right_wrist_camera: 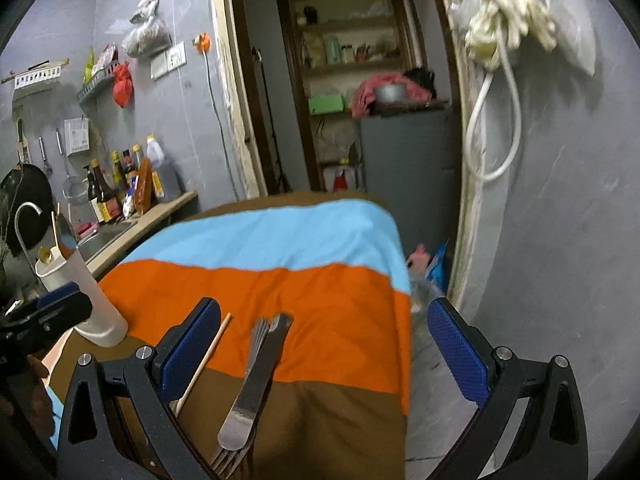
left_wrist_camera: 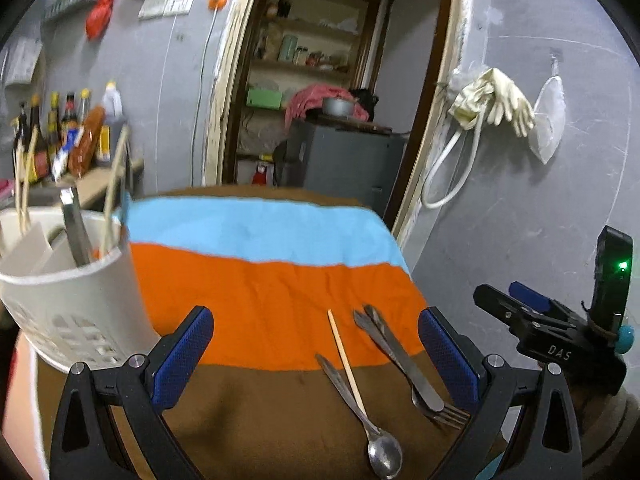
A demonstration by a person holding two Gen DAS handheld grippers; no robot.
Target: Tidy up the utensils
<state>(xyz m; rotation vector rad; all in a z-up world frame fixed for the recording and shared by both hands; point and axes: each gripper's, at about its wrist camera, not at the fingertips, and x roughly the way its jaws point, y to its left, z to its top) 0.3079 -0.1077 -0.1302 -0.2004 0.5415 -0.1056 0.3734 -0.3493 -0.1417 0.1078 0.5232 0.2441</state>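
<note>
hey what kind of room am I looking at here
Most likely a small home kitchen. Sauce and oil bottles line a counter beside a sink, a pan and ladles hang on the wall, and a pantry shelf shows through the doorway.

- The cloth [left_wrist_camera: 280,280] on the surface was soft and matt, a little wrinkled, in blue, orange and brown bands.
- The spoon [left_wrist_camera: 360,412], the fork [left_wrist_camera: 404,372] and the knife [right_wrist_camera: 252,384] were shiny metal, with dull smudges.
- The chopstick [left_wrist_camera: 346,360] looked like pale, smooth wood.
- The holder [left_wrist_camera: 68,296] was white matt plastic with small holes in its side.
- The left hand-held gripper [left_wrist_camera: 316,360] had black matt plastic arms and rough, bumpy blue pads [left_wrist_camera: 182,354].
- The wall [left_wrist_camera: 540,200] was grey, dull and scratched.
</note>
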